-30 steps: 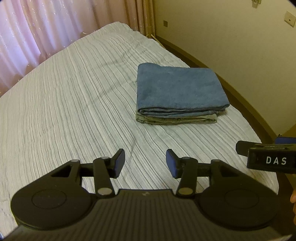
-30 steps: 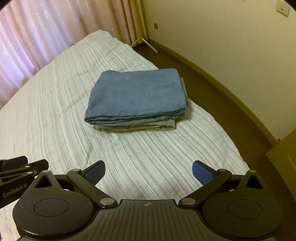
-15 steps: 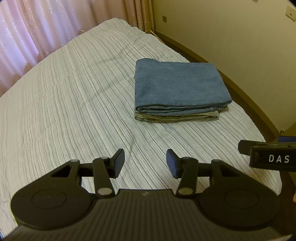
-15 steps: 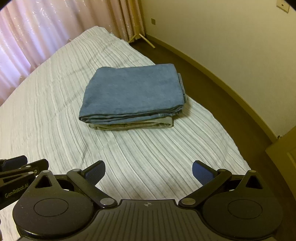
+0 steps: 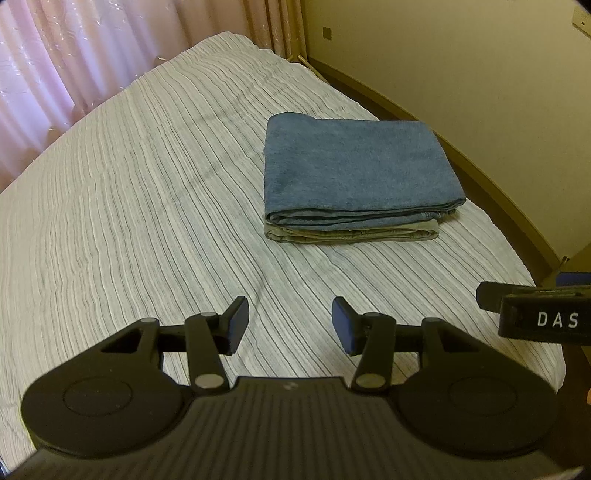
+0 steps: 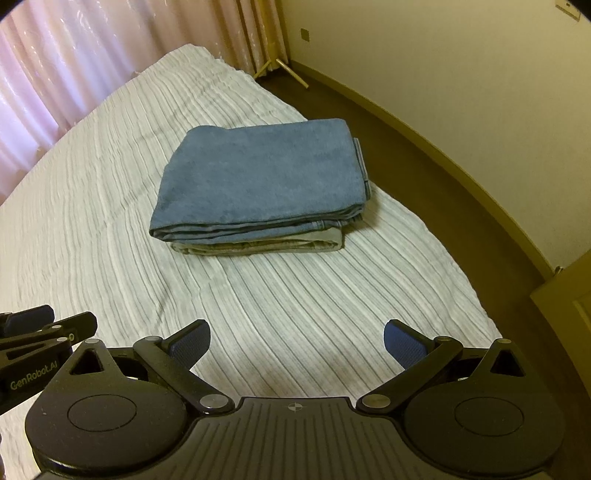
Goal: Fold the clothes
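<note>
Pale yellow walls (image 6: 424, 55) and pink curtains (image 5: 74, 66) closed in the room, with a dark floor (image 6: 424, 155) running along the right side of the bed (image 5: 129, 184). That bed filled most of both views, its cover white with thin grey stripes and lightly rippled. On its right half, close to the edge nearest the floor, lay a folded blue garment (image 5: 354, 173) stacked squarely on a folded beige garment (image 5: 351, 234); only the front fold of the beige one showed beneath the blue. Both lay flat, their folded edges facing the cameras. Well short of the stack, the left gripper (image 5: 290, 325) hung above bare cover, its blue-padded fingers moderately parted and holding nothing. The right gripper (image 6: 297, 338) hung beside it, fingers spread wider, likewise with nothing between them. Each gripper's side showed at the edge of the other's view. A wooden stick (image 6: 291, 72) leaned near the curtain foot, and a small wall plate (image 6: 304, 35) sat low on the wall.
</note>
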Demonstrator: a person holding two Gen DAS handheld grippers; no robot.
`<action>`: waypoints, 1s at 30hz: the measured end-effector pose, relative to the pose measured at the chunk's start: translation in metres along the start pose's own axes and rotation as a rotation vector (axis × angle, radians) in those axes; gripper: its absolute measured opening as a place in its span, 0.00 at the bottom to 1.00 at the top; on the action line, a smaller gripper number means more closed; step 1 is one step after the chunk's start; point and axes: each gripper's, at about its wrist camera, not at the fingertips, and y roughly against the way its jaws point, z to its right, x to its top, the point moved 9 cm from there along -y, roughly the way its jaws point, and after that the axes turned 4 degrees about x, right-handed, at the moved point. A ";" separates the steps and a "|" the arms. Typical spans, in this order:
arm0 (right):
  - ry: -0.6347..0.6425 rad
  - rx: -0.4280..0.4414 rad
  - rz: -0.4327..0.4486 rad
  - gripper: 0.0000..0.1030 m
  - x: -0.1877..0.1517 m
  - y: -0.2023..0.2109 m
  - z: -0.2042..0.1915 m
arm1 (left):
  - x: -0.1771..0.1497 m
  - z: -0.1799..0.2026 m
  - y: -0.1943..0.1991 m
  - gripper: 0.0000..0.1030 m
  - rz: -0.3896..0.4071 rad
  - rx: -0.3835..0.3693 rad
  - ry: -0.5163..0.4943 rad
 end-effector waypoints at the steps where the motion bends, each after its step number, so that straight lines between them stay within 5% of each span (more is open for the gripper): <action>1: -0.001 0.000 -0.002 0.99 0.000 -0.001 0.001 | 0.000 0.000 -0.001 0.44 -0.001 0.001 0.000; 30: -0.004 0.001 -0.033 0.99 0.008 -0.016 0.014 | 0.005 0.013 -0.019 0.44 -0.032 0.012 -0.006</action>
